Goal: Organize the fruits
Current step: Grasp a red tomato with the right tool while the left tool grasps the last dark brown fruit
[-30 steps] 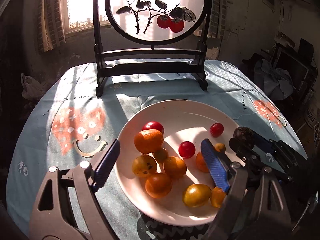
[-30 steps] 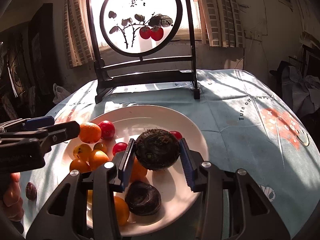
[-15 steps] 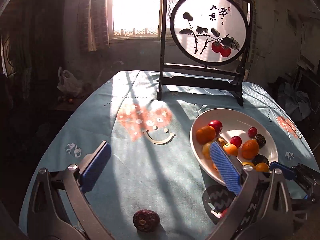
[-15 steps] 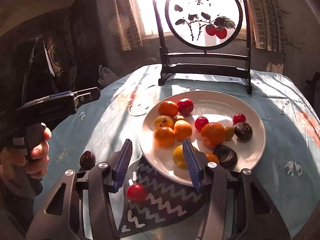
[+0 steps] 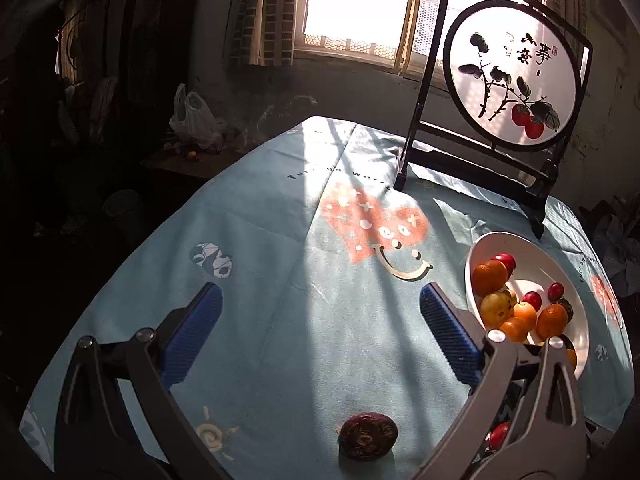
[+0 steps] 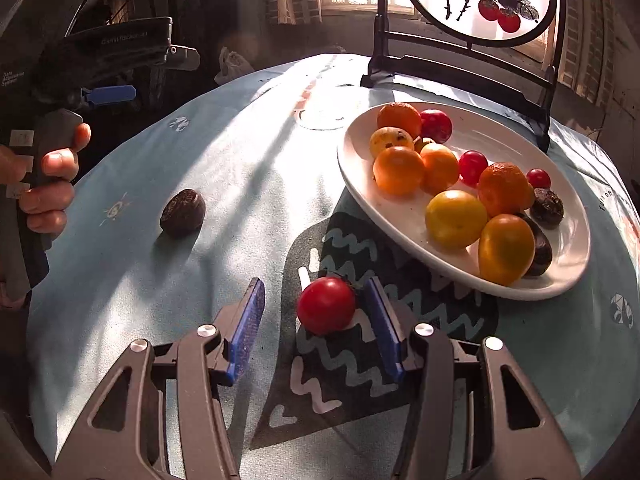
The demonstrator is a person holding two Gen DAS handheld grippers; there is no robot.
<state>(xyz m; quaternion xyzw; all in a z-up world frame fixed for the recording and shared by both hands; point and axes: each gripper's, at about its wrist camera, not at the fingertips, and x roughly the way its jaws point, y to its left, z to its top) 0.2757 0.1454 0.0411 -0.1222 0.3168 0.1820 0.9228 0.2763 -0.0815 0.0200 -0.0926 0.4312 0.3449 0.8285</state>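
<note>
A white plate point(image 6: 568, 276) holds several oranges, yellow fruits, red tomatoes and two dark fruits; it also shows at the right of the left wrist view point(image 5: 532, 256). A loose red tomato point(image 6: 326, 305) lies on the cloth between the jaws of my open right gripper point(image 6: 318, 312), close to the right finger. A loose dark wrinkled fruit point(image 5: 367, 436) lies on the cloth below and between the jaws of my open, empty left gripper point(image 5: 320, 328); it also shows in the right wrist view point(image 6: 183, 212).
A framed round painted screen point(image 5: 512, 76) stands at the back of the round table with a pale blue printed cloth point(image 5: 280, 240). The hand holding the left gripper point(image 6: 48, 176) is at the table's left edge. Dark clutter lies beyond the table.
The right gripper left the dark fruit on the plate, pulled back and now straddles the loose red tomato. The left gripper swung left off the plate toward the loose dark fruit.
</note>
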